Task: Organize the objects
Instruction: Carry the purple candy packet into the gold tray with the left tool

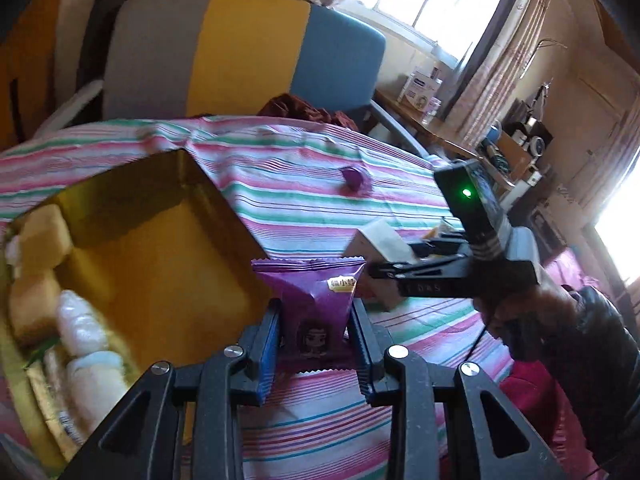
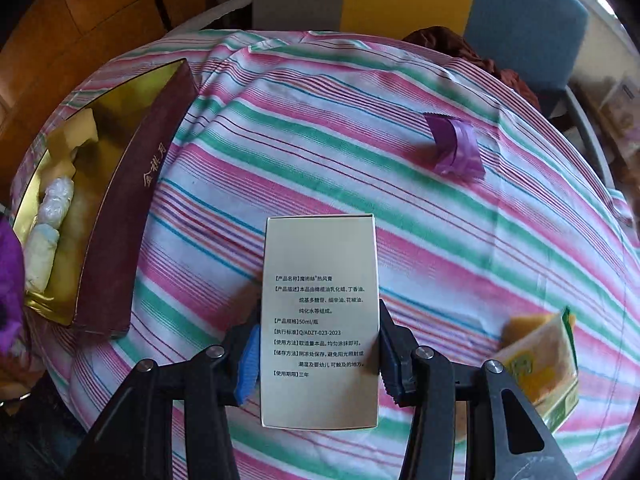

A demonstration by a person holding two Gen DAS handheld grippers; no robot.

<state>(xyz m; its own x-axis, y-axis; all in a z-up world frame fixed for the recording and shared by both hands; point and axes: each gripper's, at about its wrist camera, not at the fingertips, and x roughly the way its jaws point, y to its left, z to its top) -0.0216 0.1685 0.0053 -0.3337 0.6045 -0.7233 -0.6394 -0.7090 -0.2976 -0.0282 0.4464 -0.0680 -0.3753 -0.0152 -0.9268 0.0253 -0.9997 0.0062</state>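
My left gripper (image 1: 314,312) is shut on a purple snack packet (image 1: 320,292), held just off the right corner of the gold-lined gift box (image 1: 168,248). Several pale wrapped cakes (image 1: 80,324) lie in the box's left side. A second purple packet (image 1: 354,180) rests on the striped cloth farther back. My right gripper (image 2: 320,316) is shut on an upright cream carton (image 2: 320,264) with printed text, above the cloth. From this side the box (image 2: 116,236) shows its maroon wall at left, and the loose purple packet (image 2: 456,148) lies at upper right.
A yellow-green packet (image 2: 540,360) lies on the cloth beside my right gripper. A grey, yellow and blue chair (image 1: 248,48) stands behind the table, with a dark red cloth (image 1: 308,110) on its seat. A sleeved hand (image 1: 560,320) holds the right gripper (image 1: 394,260).
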